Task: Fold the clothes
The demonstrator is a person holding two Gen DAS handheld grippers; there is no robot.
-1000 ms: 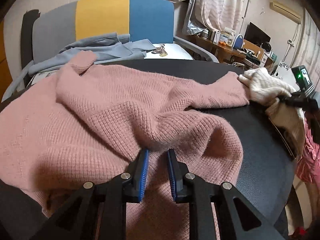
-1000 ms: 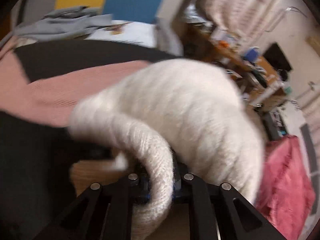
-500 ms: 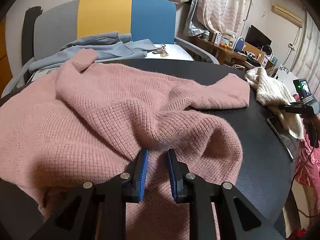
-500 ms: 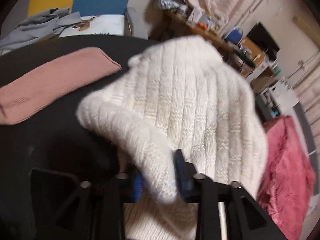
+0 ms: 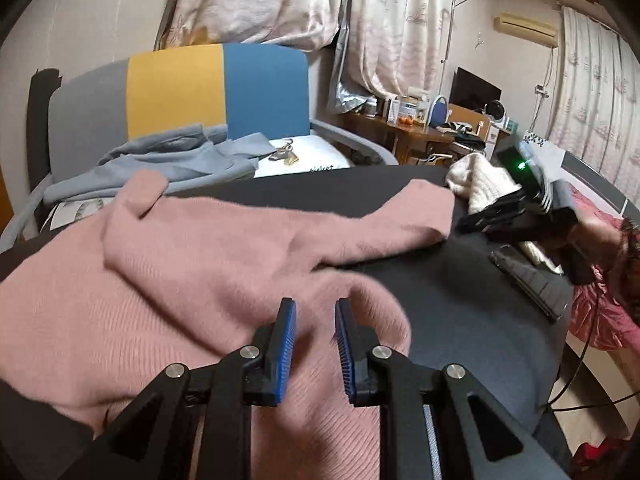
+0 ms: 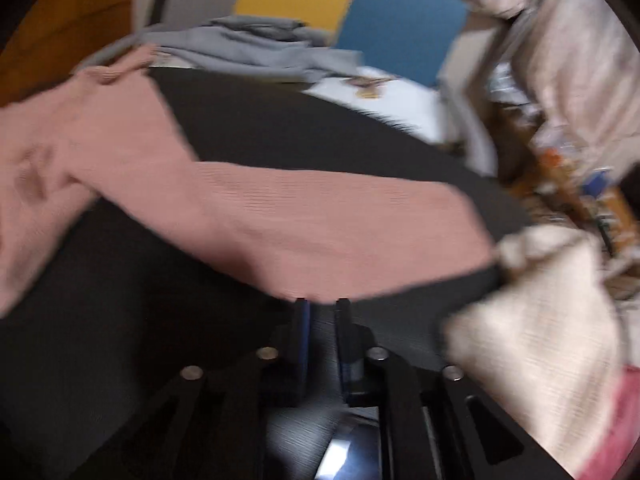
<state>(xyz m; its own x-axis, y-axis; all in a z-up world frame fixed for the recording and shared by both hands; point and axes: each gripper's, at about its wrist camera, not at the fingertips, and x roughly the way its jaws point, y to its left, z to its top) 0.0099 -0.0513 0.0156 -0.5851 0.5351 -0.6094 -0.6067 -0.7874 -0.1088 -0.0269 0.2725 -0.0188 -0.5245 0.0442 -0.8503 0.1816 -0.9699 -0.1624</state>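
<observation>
A pink knit sweater (image 5: 192, 272) lies rumpled across the black round table (image 5: 448, 292). One sleeve stretches toward the right. My left gripper (image 5: 314, 312) is open and empty, with its fingertips just above a fold at the sweater's near edge. My right gripper (image 6: 322, 308) is open and empty over the bare table, just short of the pink sleeve (image 6: 320, 232). The view is blurred. A cream knit garment (image 6: 552, 340) lies at the table's right edge, beside the right gripper (image 5: 472, 224).
A grey, yellow and blue chair (image 5: 180, 88) stands behind the table with a grey-blue garment (image 5: 172, 160) on it. A dark flat device (image 5: 528, 280) lies near the table's right edge. A cluttered desk (image 5: 420, 128) stands at the back right. Red cloth (image 5: 600, 312) lies beyond the table on the right.
My right gripper has let go of the cream garment and swung left toward the pink sleeve. My left gripper has lifted slightly and stays open over the sweater fold.
</observation>
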